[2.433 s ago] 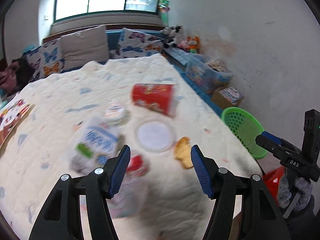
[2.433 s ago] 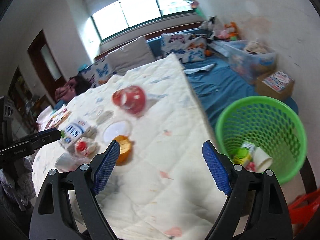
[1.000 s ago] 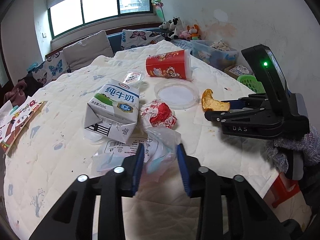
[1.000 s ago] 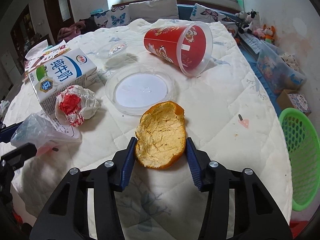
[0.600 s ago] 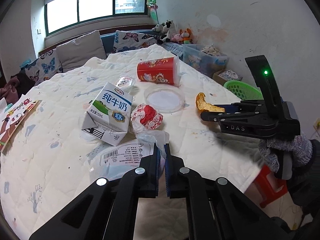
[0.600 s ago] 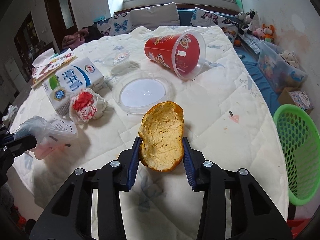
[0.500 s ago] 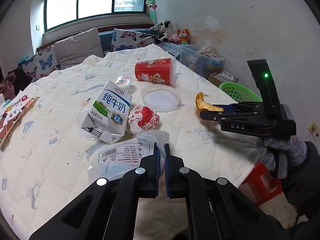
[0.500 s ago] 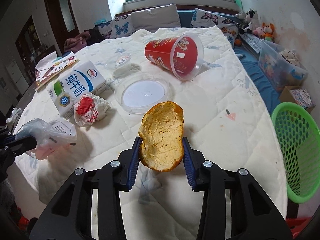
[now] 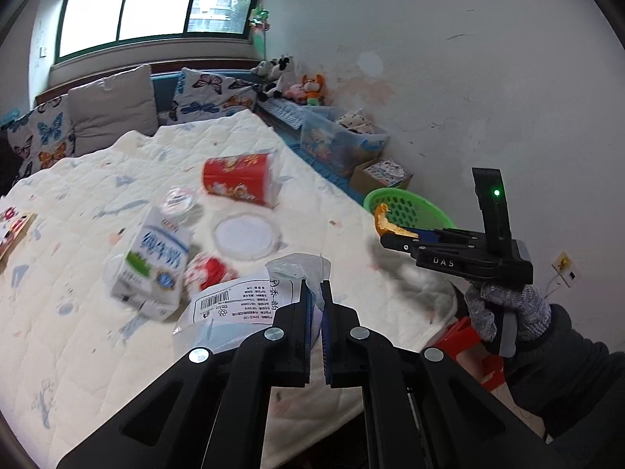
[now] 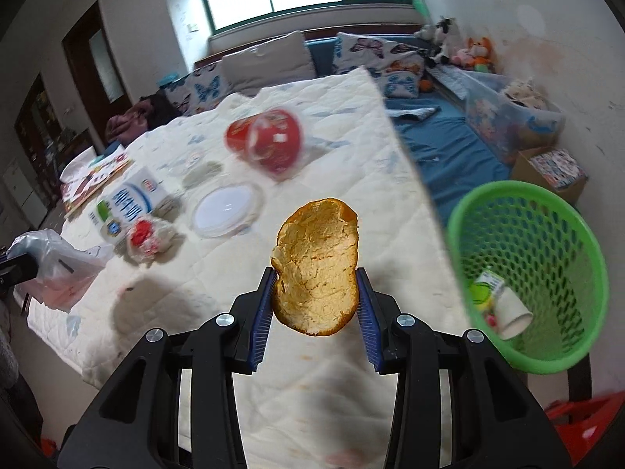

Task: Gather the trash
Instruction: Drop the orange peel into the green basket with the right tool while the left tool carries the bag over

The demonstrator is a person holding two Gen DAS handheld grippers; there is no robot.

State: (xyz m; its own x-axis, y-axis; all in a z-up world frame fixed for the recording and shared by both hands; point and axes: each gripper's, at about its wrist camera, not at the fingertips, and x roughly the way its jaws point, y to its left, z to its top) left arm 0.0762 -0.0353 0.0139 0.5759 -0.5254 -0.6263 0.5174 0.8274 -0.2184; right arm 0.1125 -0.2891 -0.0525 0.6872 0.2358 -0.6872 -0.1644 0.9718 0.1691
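My left gripper [image 9: 315, 293] is shut on a clear plastic bag [image 9: 238, 305] with a printed label, held a little above the quilted table [image 9: 78, 312]. My right gripper [image 10: 315, 289] is shut on a piece of orange peel [image 10: 316, 269], lifted above the table's right edge. In the left wrist view that peel [image 9: 384, 222] shows in front of the green mesh basket [image 9: 410, 211]. The basket [image 10: 547, 273] stands on the floor right of the table [image 10: 351, 179] with a carton and a paper cup inside. A milk carton [image 9: 154, 258], a crumpled red-and-white wrapper [image 9: 209, 271], a round clear lid [image 9: 246, 234] and a red cup [image 9: 238, 179] on its side lie on the table.
A small clear tub [image 9: 177, 201] sits behind the carton. A gloved hand [image 9: 504, 308] holds the right gripper at the table's near right corner. A red stool [image 10: 586, 418] stands below the basket. Cushions, storage boxes and toys line the far wall.
The left gripper shut on the plastic bag and lifted it off the table. The right gripper closed on the orange peel, raised it and carried it right toward the green basket.
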